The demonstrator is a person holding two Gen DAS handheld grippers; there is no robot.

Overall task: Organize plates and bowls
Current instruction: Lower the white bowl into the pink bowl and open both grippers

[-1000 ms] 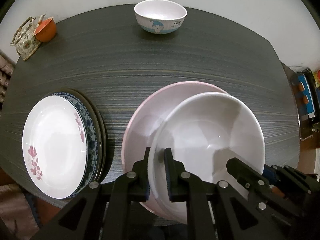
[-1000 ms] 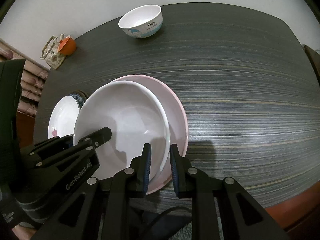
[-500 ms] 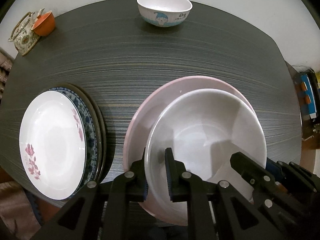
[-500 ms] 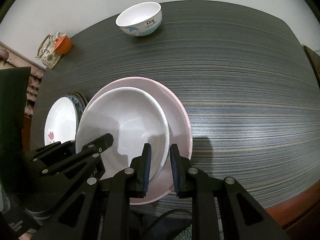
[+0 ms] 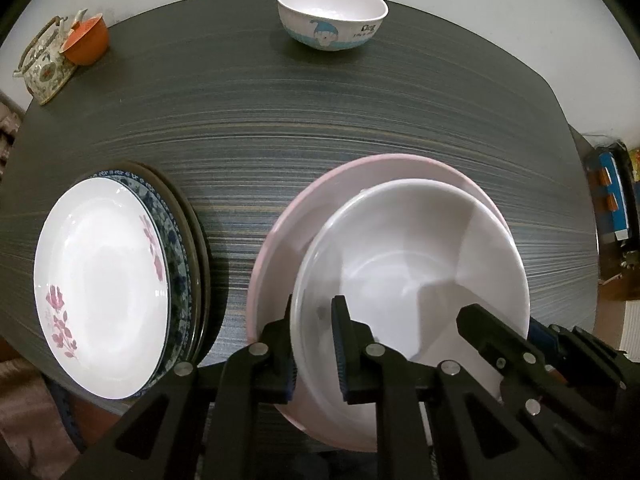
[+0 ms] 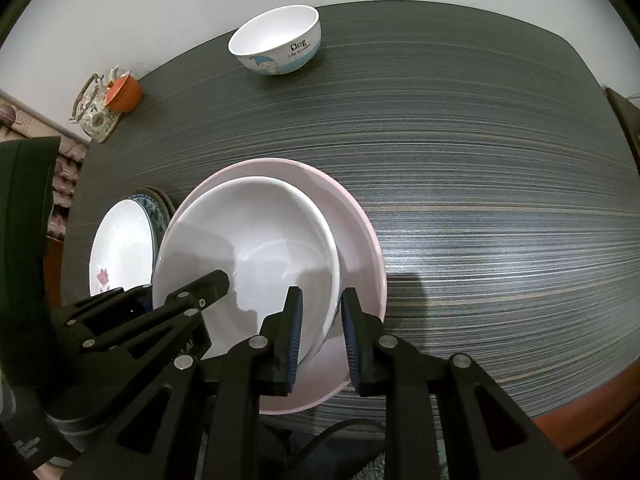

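1. Change vs 1 s ago: the white bowl [image 5: 400,264] was tipped and riding high over the pink bowl [image 5: 320,200]. It now sits low and about level inside it, rims roughly concentric, set toward the near-right side.
2. Left tool [image 5: 314,340]: fingers close together astride the white bowl's near-left rim, 1 pad outside, 1 inside. The gap looks a touch wider than 1 s ago, but the rim is still between the pads, so I read it as clamped on the rim.
3. Right tool [image 6: 320,332]: same on the near-right rim, narrow and clamped, w/ the bowl wall between the pads. Hardly any shift in this view.
4. Meaning: nesting of these 2 bowls looks done, approx. The bowl seems to bear on the pink one rather than hang from the tools.
5. Next, prob.: let both tools go and lift straight up so the rim isn't dragged sideways.
6. Elsewhere on the desk [image 5: 320,120]: plate stack [image 5: 100,280] at near left, flowered white plate on top, well apart from the bowls. It looks sorted.
7. Still loose: small cartoon bowl [image 5: 332,16] at the far edge, upright, alone. Likely the last piece for the bowl nest.
8. Teapot [image 5: 44,64] & orange cup [image 5: 86,42] at far-left corner, touching; not part of the job, I'd judge.
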